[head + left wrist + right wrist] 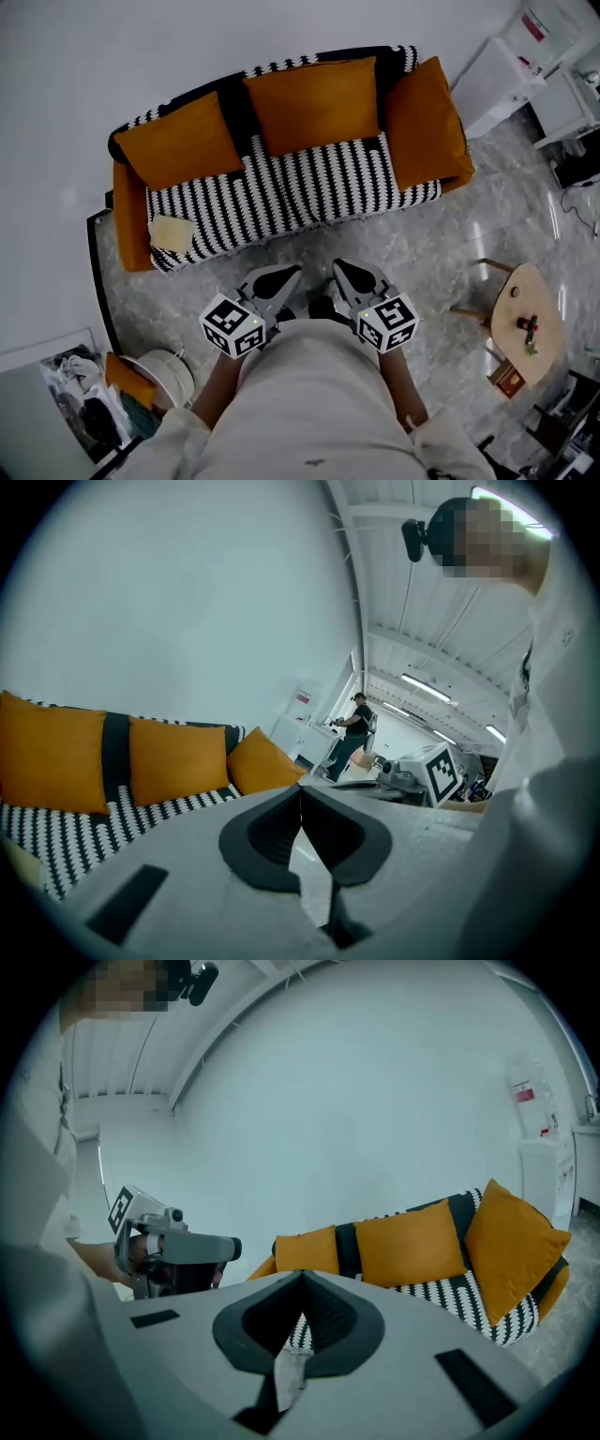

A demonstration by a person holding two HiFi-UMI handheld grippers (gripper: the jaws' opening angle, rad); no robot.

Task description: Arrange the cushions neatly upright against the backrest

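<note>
Closed, empty fingers (pixel 274 281) well apart from upright cushions (pixel 314 103)

The sofa (pixel 281 192) backs onto the wall (pixel 94 56); on its seat the left cushion (pixel 178 141) leans on the backrest at the left end; the middle cushion (pixel 314 103) leans on the backrest at the centre; the right cushion (pixel 427 122) sits at the right end by the arm; a small flat piece (pixel 172 232) lies at the seat's front left corner; the left gripper (pixel 286 274) and right gripper (pixel 347 272) are side by side before the seat's front edge; a side table (pixel 516 300) stands well to their right.
</note>
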